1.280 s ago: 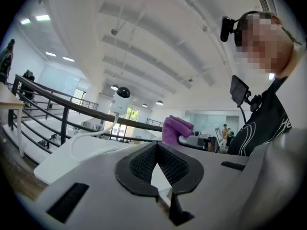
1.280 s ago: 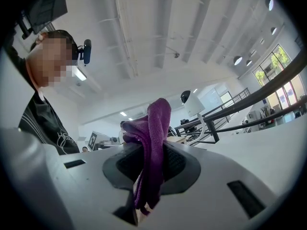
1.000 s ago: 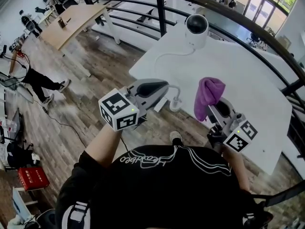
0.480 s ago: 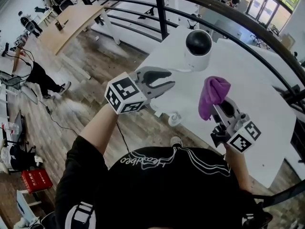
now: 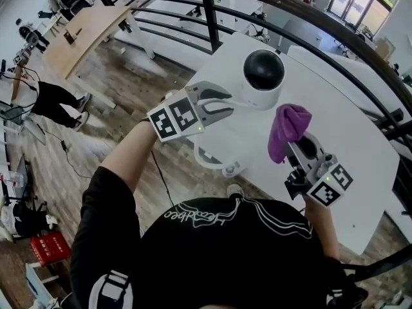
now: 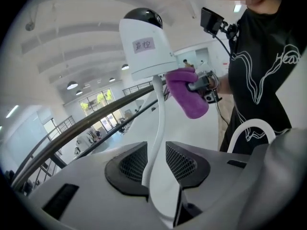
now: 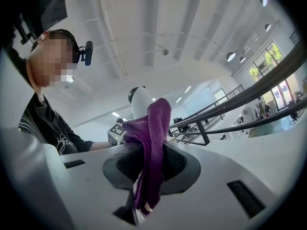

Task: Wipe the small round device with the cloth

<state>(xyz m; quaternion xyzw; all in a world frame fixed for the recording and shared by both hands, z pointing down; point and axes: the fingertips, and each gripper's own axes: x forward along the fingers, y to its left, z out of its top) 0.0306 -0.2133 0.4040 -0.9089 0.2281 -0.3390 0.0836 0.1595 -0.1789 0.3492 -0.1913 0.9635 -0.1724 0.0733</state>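
Observation:
The small round device [image 5: 262, 77], white with a black dome, stands on the white table [image 5: 341, 114]; it also shows in the left gripper view [image 6: 144, 44] and behind the cloth in the right gripper view [image 7: 138, 101]. My left gripper [image 5: 222, 103] is just left of it, its jaws opening. The device's white cable [image 6: 157, 128] runs between them without being pressed [image 6: 156, 159]. My right gripper [image 5: 293, 143] is shut on a purple cloth [image 5: 288, 127], held upright to the device's right. The cloth bunches between the pads [image 7: 152, 143] and hangs below them.
The cable loops off the table's near edge [image 5: 212, 163] and ends in a plug. A black railing [image 5: 322, 24] curves behind the table. Wooden floor and a wooden table [image 5: 84, 34] lie to the left, with people at the far left.
My left gripper has moved up and forward to the device's side and its jaws have gone from shut to open. The right gripper has kept the cloth and hardly moved.

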